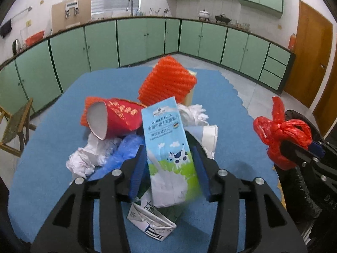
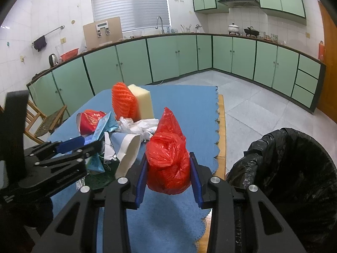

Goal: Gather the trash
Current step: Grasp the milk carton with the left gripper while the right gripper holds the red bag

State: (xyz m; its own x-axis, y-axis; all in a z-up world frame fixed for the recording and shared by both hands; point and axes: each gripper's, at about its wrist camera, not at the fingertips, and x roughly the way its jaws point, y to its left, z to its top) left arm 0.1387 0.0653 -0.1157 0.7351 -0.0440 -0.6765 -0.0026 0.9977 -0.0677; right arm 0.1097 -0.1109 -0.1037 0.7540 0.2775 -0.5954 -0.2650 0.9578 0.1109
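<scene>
Left hand-held gripper (image 1: 170,168) stands part-open around a milk carton (image 1: 168,147) atop the trash pile on the surface (image 1: 52,147), pads apparently loose; it could topple. Right hand-held gripper (image 2: 168,168) clamps a red bag (image 2: 166,160) beside the bin (image 2: 294,168).

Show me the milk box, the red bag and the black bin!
milk carton (image 1: 168,147): left wrist view, front panel.
red bag (image 2: 168,164): right wrist view, bulging middle.
black bin (image 2: 294,168): right wrist view, liner's inside.
</scene>
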